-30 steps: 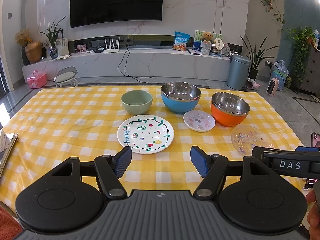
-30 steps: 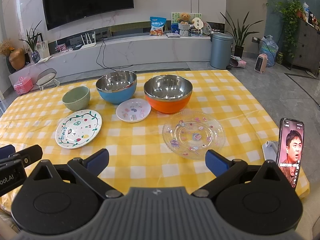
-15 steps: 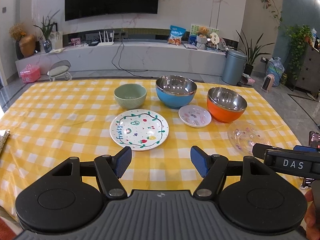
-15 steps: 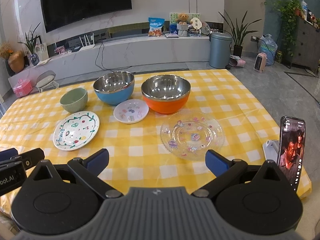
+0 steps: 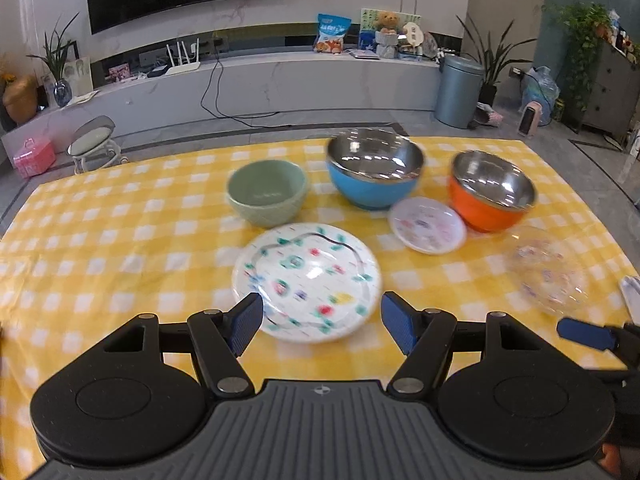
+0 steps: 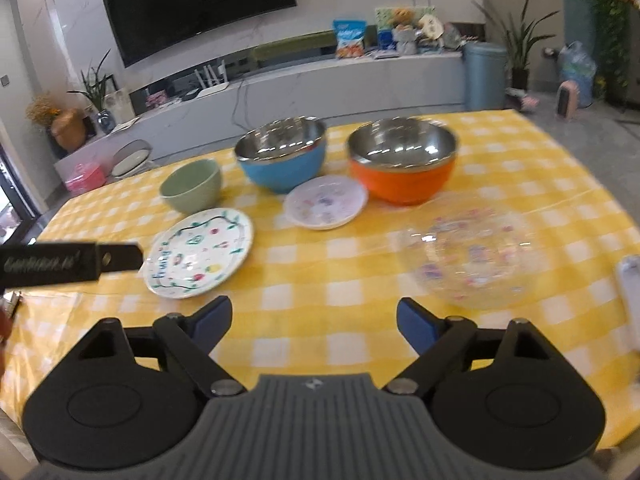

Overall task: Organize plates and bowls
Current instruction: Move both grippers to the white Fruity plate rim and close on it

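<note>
The painted plate (image 5: 306, 282) lies flat on the bench (image 5: 120, 248), its near rim just between the left gripper's (image 5: 322, 322) wide, empty jaws. The clear glass plate (image 6: 466, 256) sits just beyond the right gripper's (image 6: 314, 320) wide, empty jaws, off their right side.

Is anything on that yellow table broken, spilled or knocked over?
Nothing stands out. The green bowl, blue bowl and orange bowl sit upright and look empty; the three plates lie flat on the tablecloth. No spills or visible damage, though the pictures are blurred.

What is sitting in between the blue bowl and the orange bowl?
The small pink plate sits in the gap between the blue bowl and the orange bowl, slightly nearer the camera. The right wrist view shows it best.
</note>
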Demonstrator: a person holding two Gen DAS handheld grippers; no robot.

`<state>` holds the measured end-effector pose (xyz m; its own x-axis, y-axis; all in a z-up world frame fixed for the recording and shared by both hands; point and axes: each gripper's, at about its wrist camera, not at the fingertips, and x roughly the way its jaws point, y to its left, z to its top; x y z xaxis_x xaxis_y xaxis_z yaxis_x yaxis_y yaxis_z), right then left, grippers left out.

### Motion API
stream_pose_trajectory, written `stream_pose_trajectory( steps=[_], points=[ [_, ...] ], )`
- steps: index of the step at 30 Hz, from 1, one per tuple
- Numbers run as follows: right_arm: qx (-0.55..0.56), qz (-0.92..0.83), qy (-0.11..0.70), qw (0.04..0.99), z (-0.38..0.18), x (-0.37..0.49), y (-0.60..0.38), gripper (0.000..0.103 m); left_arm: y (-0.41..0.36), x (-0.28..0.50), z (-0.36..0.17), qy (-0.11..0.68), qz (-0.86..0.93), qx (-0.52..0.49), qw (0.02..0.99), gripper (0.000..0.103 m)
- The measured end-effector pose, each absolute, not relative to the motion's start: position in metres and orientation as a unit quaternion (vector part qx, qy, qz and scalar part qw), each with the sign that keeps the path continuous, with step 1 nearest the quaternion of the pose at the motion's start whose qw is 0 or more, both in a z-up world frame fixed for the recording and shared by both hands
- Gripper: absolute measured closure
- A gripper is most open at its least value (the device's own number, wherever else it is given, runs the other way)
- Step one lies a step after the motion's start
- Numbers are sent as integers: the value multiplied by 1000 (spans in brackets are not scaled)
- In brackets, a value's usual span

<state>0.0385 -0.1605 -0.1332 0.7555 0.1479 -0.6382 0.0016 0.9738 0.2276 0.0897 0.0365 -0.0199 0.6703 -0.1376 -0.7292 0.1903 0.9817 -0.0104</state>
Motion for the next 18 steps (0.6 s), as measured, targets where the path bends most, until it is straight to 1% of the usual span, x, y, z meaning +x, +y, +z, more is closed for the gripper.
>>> stream_pose_trajectory(
  steps=[2,5,7,9,10,13,14,18],
  points=[
    [114,45,345,931,-137,49,-151,22,50,105,-24,403,-89,18,911,23],
    [124,60,336,932,-145,67,-139,28,67,123,-34,404,-85,-5,911,24],
    [139,70,332,930,-152,81,-134,30,80,132,-43,406,-84,-29,909,28],
    [159,76,334,926,-160,94,-132,34,91,138,-53,412,-77,-53,906,33],
    [167,76,337,924,-165,101,-131,34,97,140,-58,413,-72,-67,905,33],
    [168,74,339,923,-175,121,-126,42,112,145,-69,414,-57,-106,902,35],
    [171,74,338,923,-178,127,-124,47,116,146,-72,411,-54,-118,902,36],
    [196,74,336,918,-187,149,-122,48,128,149,-81,407,-38,-145,901,35]
  ],
)
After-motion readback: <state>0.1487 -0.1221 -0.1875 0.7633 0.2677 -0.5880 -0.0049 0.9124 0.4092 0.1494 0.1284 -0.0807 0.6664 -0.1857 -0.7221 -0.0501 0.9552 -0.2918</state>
